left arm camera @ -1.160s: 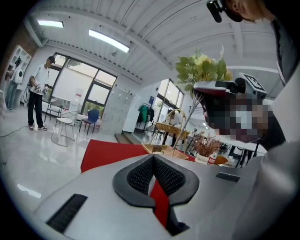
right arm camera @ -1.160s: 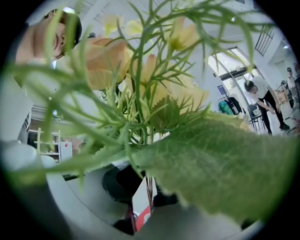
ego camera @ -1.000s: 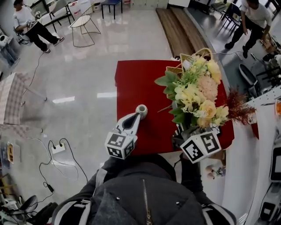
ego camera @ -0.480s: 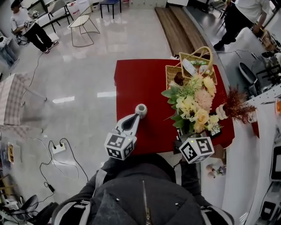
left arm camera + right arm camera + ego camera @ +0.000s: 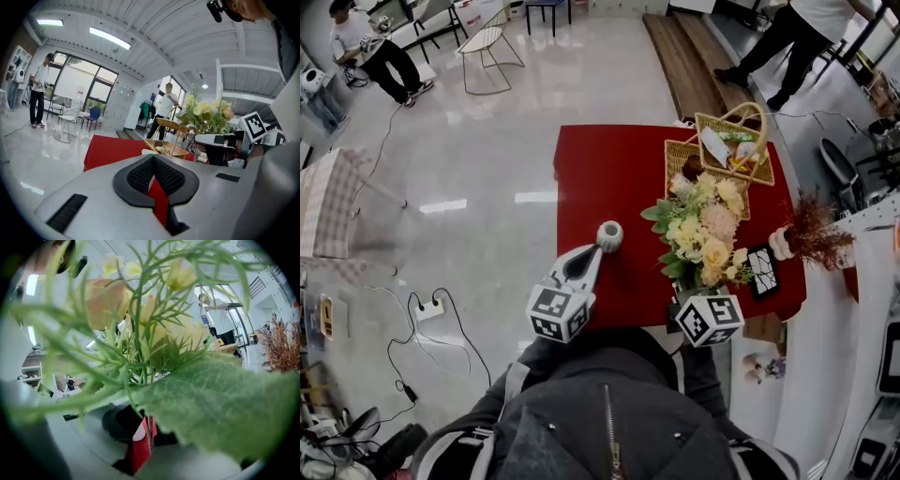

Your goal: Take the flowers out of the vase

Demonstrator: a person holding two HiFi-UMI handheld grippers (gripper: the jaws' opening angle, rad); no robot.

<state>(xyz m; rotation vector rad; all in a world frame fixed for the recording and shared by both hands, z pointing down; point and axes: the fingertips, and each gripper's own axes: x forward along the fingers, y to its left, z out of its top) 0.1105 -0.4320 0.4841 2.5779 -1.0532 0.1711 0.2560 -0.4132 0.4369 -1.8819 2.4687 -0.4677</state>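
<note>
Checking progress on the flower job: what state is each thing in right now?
vase: upright, empty.
flowers: out of vase, held by stems.
left tool: shut, tip at vase.
right tool: shut on flowers.
basket: upright, holding items.

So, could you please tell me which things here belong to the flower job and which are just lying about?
Job: flowers, shut in the right gripper; white vase; left gripper beside it.
Lying about: wicker baskets; dried reddish sprigs; marker card.
</note>
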